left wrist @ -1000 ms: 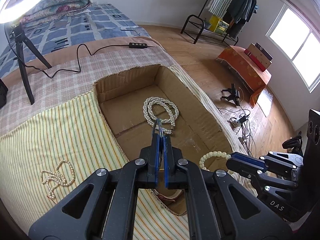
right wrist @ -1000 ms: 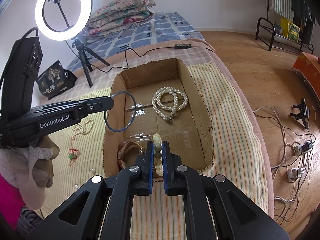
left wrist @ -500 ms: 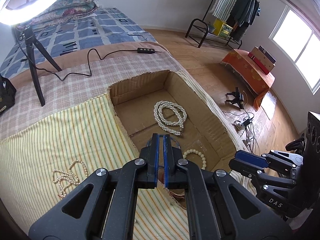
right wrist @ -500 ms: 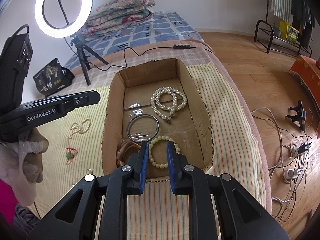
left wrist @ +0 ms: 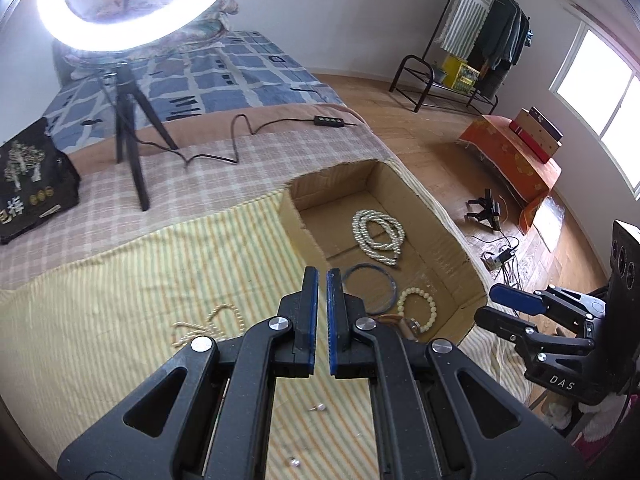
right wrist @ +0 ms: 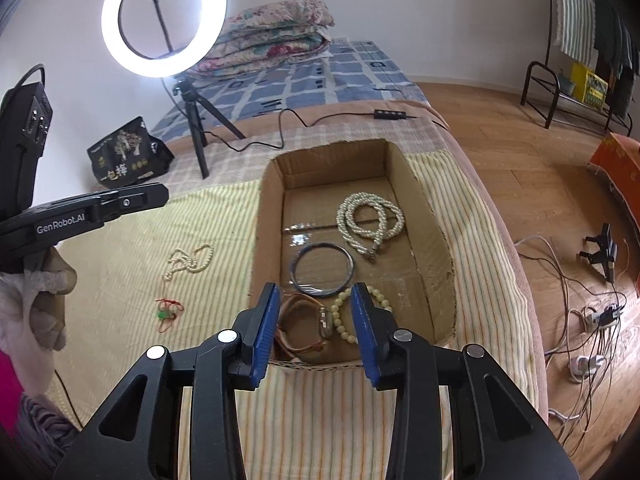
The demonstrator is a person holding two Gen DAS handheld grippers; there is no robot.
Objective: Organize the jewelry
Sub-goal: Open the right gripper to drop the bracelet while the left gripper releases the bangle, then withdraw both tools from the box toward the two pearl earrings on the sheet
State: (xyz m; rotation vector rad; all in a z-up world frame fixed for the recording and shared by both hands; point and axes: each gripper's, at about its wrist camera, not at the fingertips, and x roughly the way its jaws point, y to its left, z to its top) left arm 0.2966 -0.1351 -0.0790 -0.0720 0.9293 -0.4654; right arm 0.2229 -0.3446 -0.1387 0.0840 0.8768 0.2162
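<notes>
A cardboard box (right wrist: 436, 240) (left wrist: 440, 232) on the striped cloth holds a coiled pearl necklace (right wrist: 370, 220) (left wrist: 378, 232), a dark bangle (right wrist: 322, 268) (left wrist: 370, 288), a pale bead bracelet (right wrist: 340, 316) (left wrist: 416, 306) and a brown watch (right wrist: 304, 328). My right gripper (right wrist: 315, 294) hovers over the box's near end. Its jaws are opening and nothing is between them. My left gripper (left wrist: 322, 280) is shut and empty, over the cloth left of the box. A thin pearl chain (left wrist: 208, 322) (right wrist: 190, 260) lies on the cloth below it.
A red and green trinket (right wrist: 166, 312) and two loose pearl studs (left wrist: 318, 408) lie on the cloth. A ring light on a tripod (right wrist: 192, 120), a black bag (right wrist: 128, 156) and a cable stand behind. The bed's edge drops to the floor right of the box.
The left gripper let the bangle go into the box and drew back left over the cloth. The right gripper released the bead bracelet, opened its jaws and pulled back.
</notes>
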